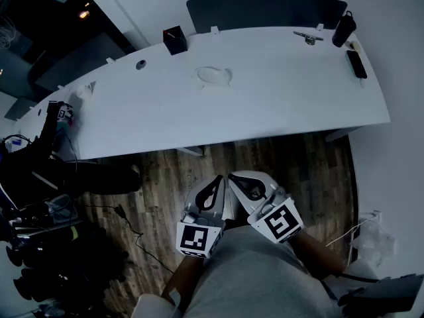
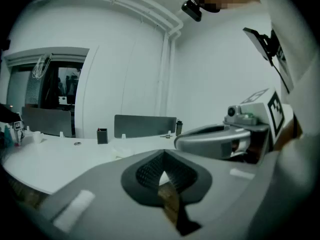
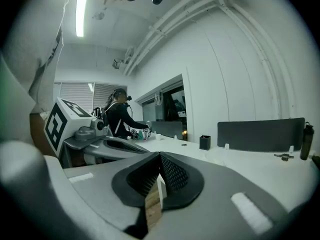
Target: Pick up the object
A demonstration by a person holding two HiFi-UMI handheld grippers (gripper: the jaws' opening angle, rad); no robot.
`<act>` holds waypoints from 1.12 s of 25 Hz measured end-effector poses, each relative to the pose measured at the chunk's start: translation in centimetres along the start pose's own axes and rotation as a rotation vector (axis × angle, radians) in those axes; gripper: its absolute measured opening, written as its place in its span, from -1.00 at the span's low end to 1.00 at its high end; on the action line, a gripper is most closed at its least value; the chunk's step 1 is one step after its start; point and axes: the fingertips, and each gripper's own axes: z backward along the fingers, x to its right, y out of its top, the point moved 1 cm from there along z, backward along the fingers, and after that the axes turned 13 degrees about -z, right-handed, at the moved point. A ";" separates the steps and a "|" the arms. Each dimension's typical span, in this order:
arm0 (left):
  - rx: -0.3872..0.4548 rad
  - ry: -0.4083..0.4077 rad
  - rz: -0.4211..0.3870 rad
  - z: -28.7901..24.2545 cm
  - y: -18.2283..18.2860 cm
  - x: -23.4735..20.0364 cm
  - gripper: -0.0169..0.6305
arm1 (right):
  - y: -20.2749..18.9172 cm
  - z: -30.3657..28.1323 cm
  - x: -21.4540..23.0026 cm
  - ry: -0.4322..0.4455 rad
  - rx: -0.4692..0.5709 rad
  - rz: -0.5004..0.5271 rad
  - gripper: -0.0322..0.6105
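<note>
**Nothing lifted yet: both grippers wait short of the surface**

The two tools sit side by side close to the person's body, over the wooden floor point(image 1: 291, 167) and well short of the white surface point(image 1: 285, 101). The left gripper point(image 1: 213, 189) has its fingers point(image 2: 149, 173) pressed together with nothing between them. The right gripper point(image 1: 246, 185) is the same, fingers point(image 3: 172, 173) closed and empty.

I can't say for certain which thing is meant. My guess is the pale round thing point(image 1: 212, 76) lying flat near the middle of the surface, well apart from both grippers. If so, the whole job is left: reach over, open, close, lift.

The near edge of the surface curves across between the grippers and that thing, so they would have to come up and over it. Bare surface lies all around the pale thing. The black box point(image 1: 174, 40) stands behind it to the left. The bottle point(image 1: 344, 29) and a flat black item point(image 1: 356, 63) keep to the far right end. Another person point(image 1: 40, 164) works at the left end, well clear.
</note>
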 end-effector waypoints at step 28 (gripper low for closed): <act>-0.008 -0.127 -0.073 -20.8 3.5 -9.7 -0.95 | 4.4 -9.8 19.1 -0.136 -0.132 0.007 -0.89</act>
